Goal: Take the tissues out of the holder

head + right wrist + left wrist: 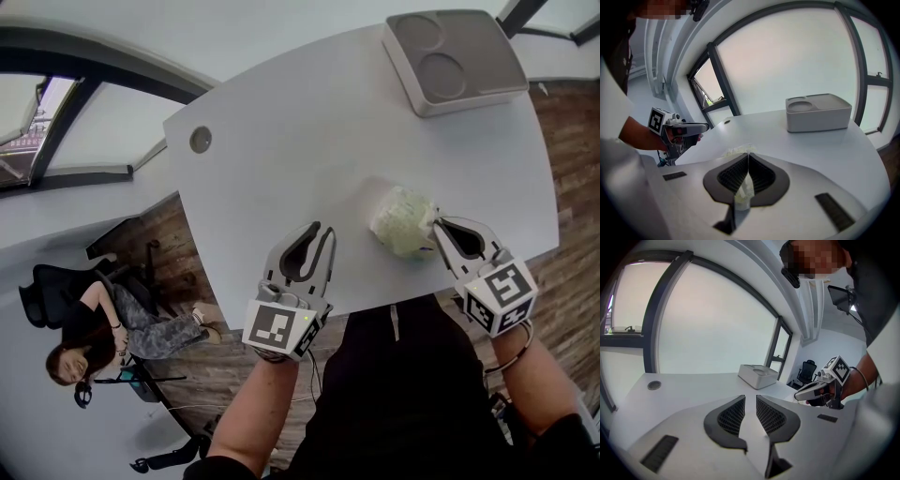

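Observation:
A grey-white tissue holder (pixel 457 58) with two round recesses in its top stands at the table's far right corner, also in the left gripper view (pixel 758 376) and the right gripper view (pixel 818 112). A crumpled pale tissue (pixel 403 220) lies on the table near the front edge. My right gripper (pixel 435 225) is shut on its right side; a strip of tissue (pixel 744 190) is pinched between the pads, with more bunched past the tips. My left gripper (pixel 321 228) hovers to the left of the tissue, apart from it. Its jaws (pixel 750 398) stand a narrow gap apart with nothing between them.
A round cable grommet (pixel 201 140) is set in the white table (pixel 309 141) at its far left. The table's front edge runs just under both grippers. Beyond the left edge, a person (pixel 103 333) sits by an office chair on the wooden floor.

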Demonstrator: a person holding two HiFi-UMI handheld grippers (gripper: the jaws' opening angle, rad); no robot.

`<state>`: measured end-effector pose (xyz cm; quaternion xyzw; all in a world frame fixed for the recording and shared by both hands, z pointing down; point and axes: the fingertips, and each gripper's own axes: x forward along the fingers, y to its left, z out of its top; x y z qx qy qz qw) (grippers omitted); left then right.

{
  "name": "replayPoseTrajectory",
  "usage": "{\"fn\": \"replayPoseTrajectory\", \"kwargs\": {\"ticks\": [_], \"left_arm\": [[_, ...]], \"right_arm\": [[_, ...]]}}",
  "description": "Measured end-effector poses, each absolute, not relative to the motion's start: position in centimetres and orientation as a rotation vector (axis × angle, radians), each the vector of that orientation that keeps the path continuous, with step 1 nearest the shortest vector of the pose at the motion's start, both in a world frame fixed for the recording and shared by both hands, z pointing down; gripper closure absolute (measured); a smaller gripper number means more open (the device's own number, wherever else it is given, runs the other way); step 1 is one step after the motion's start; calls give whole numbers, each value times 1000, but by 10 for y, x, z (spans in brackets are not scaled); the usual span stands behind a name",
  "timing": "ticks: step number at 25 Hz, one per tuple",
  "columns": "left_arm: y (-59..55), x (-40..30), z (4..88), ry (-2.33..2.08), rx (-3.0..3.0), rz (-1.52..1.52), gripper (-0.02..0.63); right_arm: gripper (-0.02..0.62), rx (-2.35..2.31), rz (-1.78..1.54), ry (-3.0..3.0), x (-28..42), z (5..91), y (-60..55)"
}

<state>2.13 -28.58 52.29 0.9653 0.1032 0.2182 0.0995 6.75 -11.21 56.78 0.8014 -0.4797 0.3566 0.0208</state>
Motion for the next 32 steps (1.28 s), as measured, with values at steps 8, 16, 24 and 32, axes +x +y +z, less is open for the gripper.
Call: {"fn": "replayPoseTrajectory", "kwargs": {"ticks": [8, 16, 24, 32], "left_arm": [[-279, 25, 502, 332, 2878, 602, 525], [-273, 27, 478, 368, 2908, 544, 525], [-280, 30, 446, 324, 2939, 478, 525], [-276, 37, 413, 306, 2965, 402, 525]], "right_arm": [[586, 2509, 1058, -1487, 71, 546, -106], [586, 2540, 998, -1487, 73, 522, -103], [586, 2586, 942, -1487, 81, 492, -99], [586, 2613, 872, -1510, 84, 461, -99]]}}
